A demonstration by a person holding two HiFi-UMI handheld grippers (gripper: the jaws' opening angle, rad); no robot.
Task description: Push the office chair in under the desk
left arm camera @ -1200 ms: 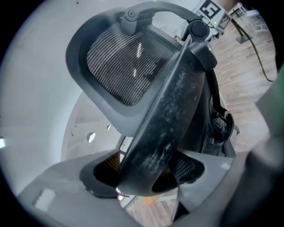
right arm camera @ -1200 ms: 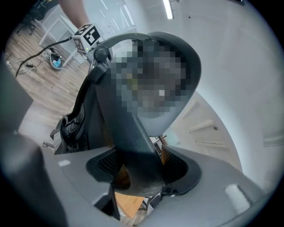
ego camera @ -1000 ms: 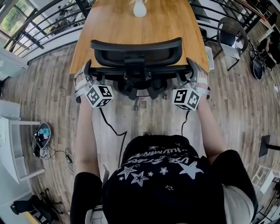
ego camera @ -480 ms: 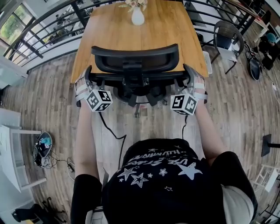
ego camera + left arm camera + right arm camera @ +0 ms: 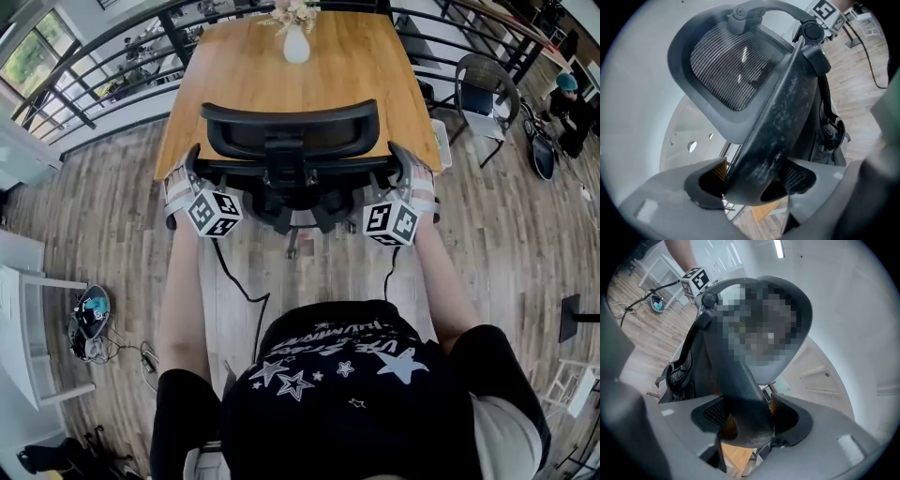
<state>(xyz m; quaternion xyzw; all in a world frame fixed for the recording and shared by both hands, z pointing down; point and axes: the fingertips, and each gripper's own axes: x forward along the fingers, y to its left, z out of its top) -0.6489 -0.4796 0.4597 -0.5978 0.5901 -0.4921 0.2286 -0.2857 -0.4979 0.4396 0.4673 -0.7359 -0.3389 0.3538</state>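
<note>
The black office chair [image 5: 291,141] stands at the near edge of the wooden desk [image 5: 234,75], its back toward me. My left gripper [image 5: 192,172] is shut on the left side of the chair's back frame, and my right gripper [image 5: 405,169] is shut on the right side. In the left gripper view the dark frame bar [image 5: 778,122] runs between the jaws of the left gripper [image 5: 752,180], with the mesh headrest [image 5: 731,65] above. The right gripper view shows the right gripper [image 5: 747,420] clamped on the same kind of frame bar [image 5: 736,380].
A white vase [image 5: 296,44] with flowers stands at the desk's far end. A second chair [image 5: 487,70] is at the right and a black railing [image 5: 94,66] runs behind the desk. White shelving [image 5: 28,319] and cables [image 5: 89,309] lie at the left, and a person [image 5: 567,94] is at the far right.
The head view has shifted forward, so more of the desk's far end and the whole vase show. Both grippers keep their hold on the chair's back frame.
</note>
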